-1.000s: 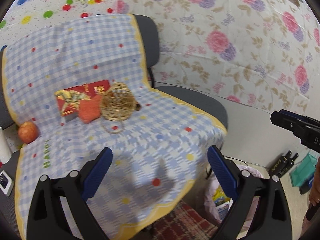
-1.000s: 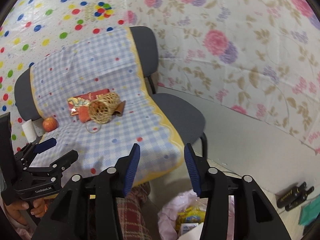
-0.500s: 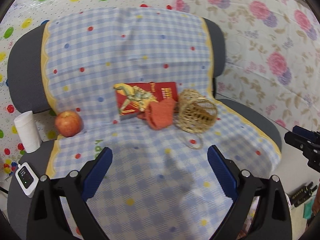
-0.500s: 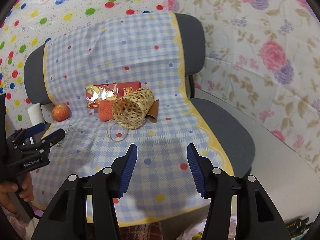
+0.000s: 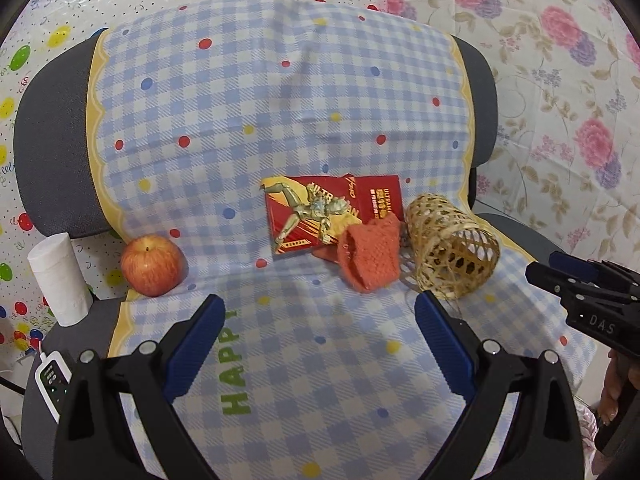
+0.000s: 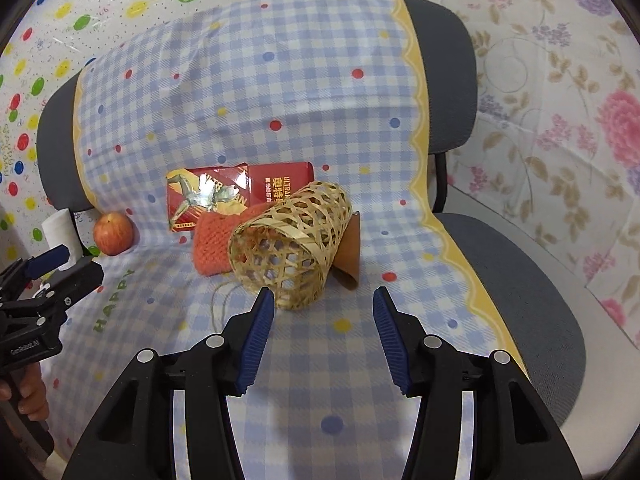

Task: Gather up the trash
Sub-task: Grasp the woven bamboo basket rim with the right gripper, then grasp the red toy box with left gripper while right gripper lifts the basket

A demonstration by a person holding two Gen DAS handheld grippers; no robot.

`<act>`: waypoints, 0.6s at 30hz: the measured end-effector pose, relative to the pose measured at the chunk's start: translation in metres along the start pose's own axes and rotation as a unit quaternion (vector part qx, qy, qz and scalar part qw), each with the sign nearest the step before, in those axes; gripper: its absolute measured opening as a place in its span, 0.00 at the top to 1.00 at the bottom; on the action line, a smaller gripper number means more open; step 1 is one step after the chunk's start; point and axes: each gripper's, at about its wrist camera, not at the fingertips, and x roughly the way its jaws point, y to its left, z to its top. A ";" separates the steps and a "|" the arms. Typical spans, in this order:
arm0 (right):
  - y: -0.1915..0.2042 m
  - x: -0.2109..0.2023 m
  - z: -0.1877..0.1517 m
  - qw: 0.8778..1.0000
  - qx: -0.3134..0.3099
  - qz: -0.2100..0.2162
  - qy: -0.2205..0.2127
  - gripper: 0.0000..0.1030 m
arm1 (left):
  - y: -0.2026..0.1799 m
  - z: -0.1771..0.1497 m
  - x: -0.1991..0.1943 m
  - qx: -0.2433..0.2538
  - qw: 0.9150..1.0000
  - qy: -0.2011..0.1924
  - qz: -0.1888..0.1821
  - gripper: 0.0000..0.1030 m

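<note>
Both claws, left claw point(image 5: 320, 328) and right claw point(image 6: 323, 320), hang released and empty, so the red foil wrapper point(image 5: 332, 210) and tipped woven bamboo basket point(image 6: 290, 242) remain uncollected.

A grey office chair point(image 5: 52, 152) draped with a blue checked cloth point(image 5: 280, 120) carries the things. On the cloth lie an apple point(image 5: 151, 265), a red packet point(image 5: 320, 212), an orange knitted piece point(image 5: 372, 256) and a tipped woven basket point(image 5: 452, 248); a paper roll point(image 5: 58, 280) stands beside the apple.
</note>
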 end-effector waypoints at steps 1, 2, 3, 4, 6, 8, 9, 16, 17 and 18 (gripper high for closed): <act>0.000 0.006 0.002 1.000 -0.003 0.001 0.001 0.49 | 0.002 0.001 0.004 -0.004 1.000 0.001 0.003 0.10; 0.000 0.014 0.005 1.000 -0.007 0.002 0.004 0.52 | 0.002 0.003 0.007 -0.007 1.000 0.002 0.005 0.10; 0.001 0.020 0.007 1.000 -0.011 0.006 0.006 0.57 | 0.004 0.003 0.011 -0.012 1.000 0.004 0.007 0.10; 0.001 0.026 0.008 1.000 -0.015 0.008 0.008 0.59 | 0.006 0.004 0.014 -0.015 1.000 0.005 0.006 0.10; 0.001 0.040 0.011 1.000 -0.025 0.008 0.011 0.62 | 0.008 0.003 0.020 -0.020 1.000 0.012 0.006 0.10; 0.000 0.048 0.012 0.999 -0.028 0.010 0.014 0.65 | 0.009 0.002 0.026 -0.021 1.000 0.020 0.005 0.10; 0.000 0.052 0.012 0.999 -0.031 0.009 0.015 0.66 | 0.009 0.001 0.029 -0.020 1.000 0.023 0.005 0.10; 0.003 0.060 0.012 0.998 -0.054 0.018 0.017 0.91 | 0.010 -0.004 0.036 -0.012 1.000 0.028 0.001 0.10; 0.005 0.055 0.014 0.998 -0.052 0.024 0.015 0.91 | 0.011 -0.005 0.036 -0.012 1.000 0.028 0.000 0.10; 0.006 0.051 0.016 0.998 -0.048 0.028 0.012 0.91 | 0.012 -0.005 0.035 -0.014 1.000 0.028 0.001 0.10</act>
